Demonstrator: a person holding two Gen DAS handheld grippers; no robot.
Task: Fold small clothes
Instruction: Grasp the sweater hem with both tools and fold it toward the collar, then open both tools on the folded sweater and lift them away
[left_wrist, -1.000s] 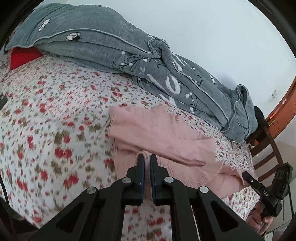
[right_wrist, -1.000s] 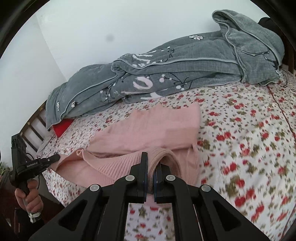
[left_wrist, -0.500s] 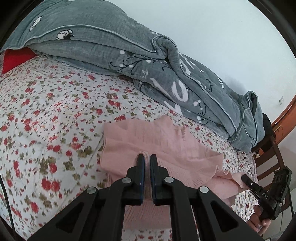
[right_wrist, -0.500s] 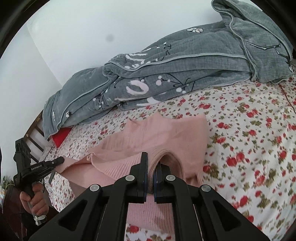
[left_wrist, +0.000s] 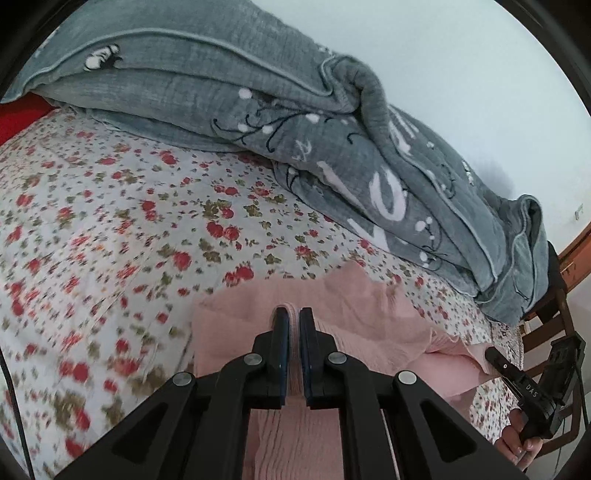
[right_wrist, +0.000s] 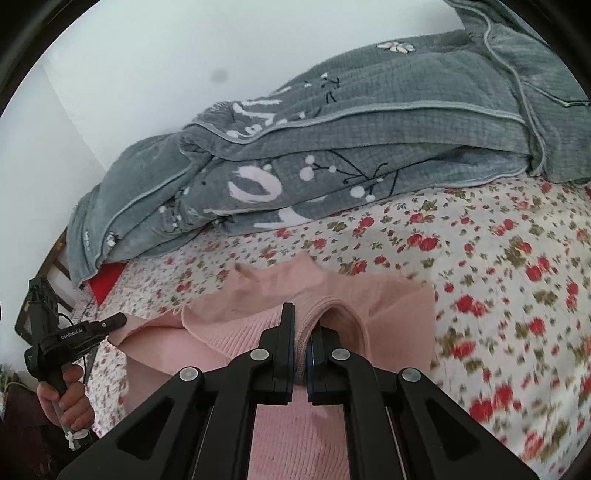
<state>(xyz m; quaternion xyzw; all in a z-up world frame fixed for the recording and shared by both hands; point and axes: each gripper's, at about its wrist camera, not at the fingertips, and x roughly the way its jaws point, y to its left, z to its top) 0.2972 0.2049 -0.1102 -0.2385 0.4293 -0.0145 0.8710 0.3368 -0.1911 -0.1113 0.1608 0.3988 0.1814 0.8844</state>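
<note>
- Left wrist view: left gripper (left_wrist: 294, 314) clamped on edge of pink knit garment (left_wrist: 354, 306), spread on floral bedsheet (left_wrist: 110, 221); grey quilt (left_wrist: 295, 129) heaped behind.
- Right wrist view: right gripper (right_wrist: 301, 325) pinched on ribbed hem of pink knit garment (right_wrist: 229, 332); grey quilt (right_wrist: 369, 147) beyond, on floral bedsheet (right_wrist: 498, 258).

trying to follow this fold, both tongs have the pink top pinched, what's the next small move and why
Probably carry the pinched edge a little further toward the grey quilt, then lower it. Both the left tongs and right tongs are shut on the pink sweater, whose lifted edge is doubled over the part lying on the floral sheet but not yet laid flat.
</note>
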